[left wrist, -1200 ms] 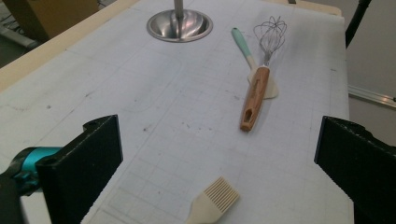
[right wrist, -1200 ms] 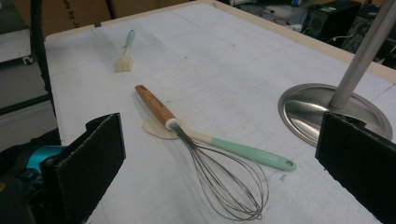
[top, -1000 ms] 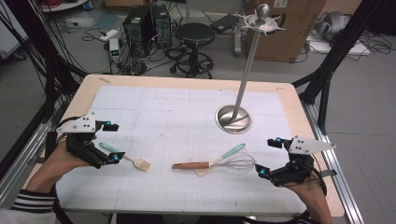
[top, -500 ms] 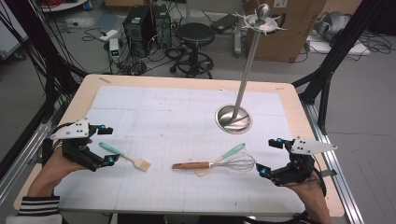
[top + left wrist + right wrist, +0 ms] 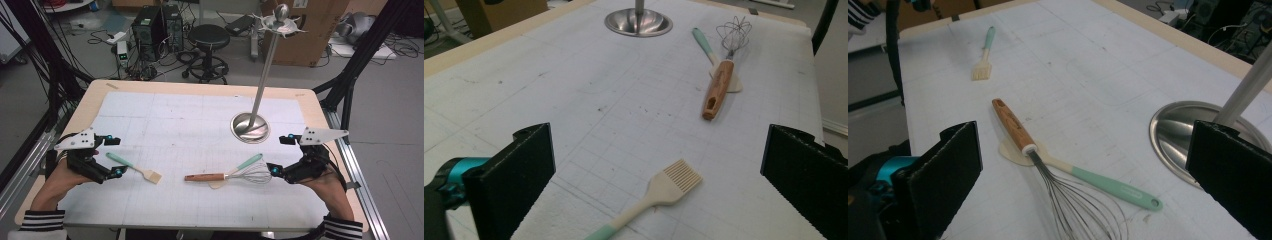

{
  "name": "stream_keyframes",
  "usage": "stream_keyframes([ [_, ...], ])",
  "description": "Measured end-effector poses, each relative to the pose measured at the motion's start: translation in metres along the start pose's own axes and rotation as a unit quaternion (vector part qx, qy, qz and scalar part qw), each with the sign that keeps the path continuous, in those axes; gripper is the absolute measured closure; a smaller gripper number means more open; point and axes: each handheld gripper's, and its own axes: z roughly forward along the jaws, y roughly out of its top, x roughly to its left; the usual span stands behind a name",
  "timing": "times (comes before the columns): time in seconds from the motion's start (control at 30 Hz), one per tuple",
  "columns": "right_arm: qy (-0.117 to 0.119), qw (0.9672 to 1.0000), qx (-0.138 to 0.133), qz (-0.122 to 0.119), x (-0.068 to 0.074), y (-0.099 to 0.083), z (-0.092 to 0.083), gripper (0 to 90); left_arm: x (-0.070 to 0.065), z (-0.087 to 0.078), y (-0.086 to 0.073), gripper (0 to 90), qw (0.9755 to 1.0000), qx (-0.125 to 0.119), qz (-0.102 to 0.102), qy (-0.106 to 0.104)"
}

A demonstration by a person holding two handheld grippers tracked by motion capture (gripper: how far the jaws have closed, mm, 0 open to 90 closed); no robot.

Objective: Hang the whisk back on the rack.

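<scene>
A person at a table (image 5: 200, 90) holds two grippers low over its near edge. The left gripper (image 5: 114, 156) has its jaws spread wide and holds nothing; the mint handle of a brush (image 5: 134, 167) lies between them, its cream bristles pointing toward the table's middle. In the left gripper view the brush (image 5: 659, 192) lies on the mat between the two black jaws, clear of both. The right gripper (image 5: 280, 156) is also wide open and empty, just beside the wire end of a whisk (image 5: 230, 175). The whisk's wooden handle points toward the brush and lies across a spatula (image 5: 1098, 182) with a mint handle. Behind them stands a steel stand (image 5: 251, 127) on a round base.
</scene>
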Motion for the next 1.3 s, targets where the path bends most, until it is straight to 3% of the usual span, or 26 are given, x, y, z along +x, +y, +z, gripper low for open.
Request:
stream_keyframes([
  [0.1, 0.009, 0.9998, 0.013, -0.011, 0.001, 0.011, 0.004, 0.1, 0.002, 0.001, -0.001, 1.6, 1.0000, 0.005, -0.004, 0.007],
  [0.23, 0.037, 0.9987, 0.019, -0.031, 0.000, 0.023, 0.014, 0.1, 0.003, 0.000, -0.001, 1.6, 1.0000, 0.001, -0.005, 0.004],
  [0.43, 0.048, 0.9966, 0.045, -0.049, -0.001, 0.033, 0.026, 0.1, 0.003, 0.000, -0.001, 1.6, 1.0000, 0.003, -0.005, 0.003],
  [0.63, 0.055, 0.9917, 0.087, -0.077, 0.000, 0.044, 0.038, 0.1, 0.001, 0.000, 0.000, 1.6, 1.0000, 0.004, -0.004, 0.005],
  [0.9, 0.075, 0.9832, 0.139, -0.091, 0.001, 0.055, 0.060, 0.1, 0.001, 0.000, 0.000, 1.6, 1.0000, 0.007, -0.003, 0.005],
  [1.03, 0.088, 0.9769, 0.164, -0.105, 0.004, 0.056, 0.075, 0.1, 0.001, 0.001, -0.001, 1.6, 0.9999, 0.008, -0.003, 0.007],
  [1.2, 0.085, 0.9690, 0.194, -0.128, 0.011, 0.055, 0.092, 0.1, 0.000, 0.001, -0.001, 1.7, 0.9999, 0.009, -0.003, 0.008],
  [1.3, 0.094, 0.9655, 0.205, -0.130, 0.015, 0.053, 0.100, 0.1, 0.000, 0.002, -0.001, 1.6, 0.9999, 0.013, -0.002, 0.008],
])
